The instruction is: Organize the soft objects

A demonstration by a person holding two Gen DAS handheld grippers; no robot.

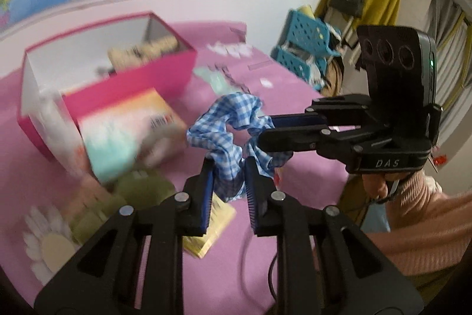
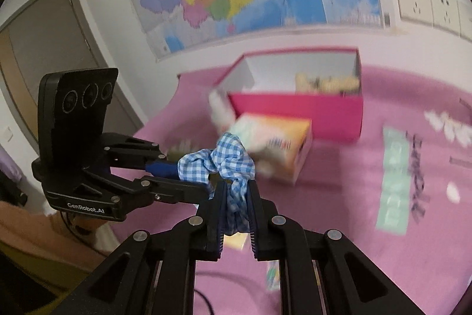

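Now both grippers, left (image 1: 227,182) and right (image 2: 237,207), have their fingers clamped on one checked scrunchie (image 1: 233,123), held above the pink counter (image 1: 295,114). Next, I judge, comes carrying it to the pink box (image 1: 124,84) near the far edge and letting go.

The pink box (image 2: 298,111) stands open-topped near the tabletop's (image 2: 339,226) far edge; a tissue carton (image 2: 277,146) blocks its front; bare cloth lies rightward.

We hold two black linkage grippers, left gripper (image 1: 227,188) and right gripper (image 2: 236,214), with silver pivot screws, ribbed blue pads (image 1: 208,197), white lettering, and a ribbed pink sleeve (image 1: 424,226).
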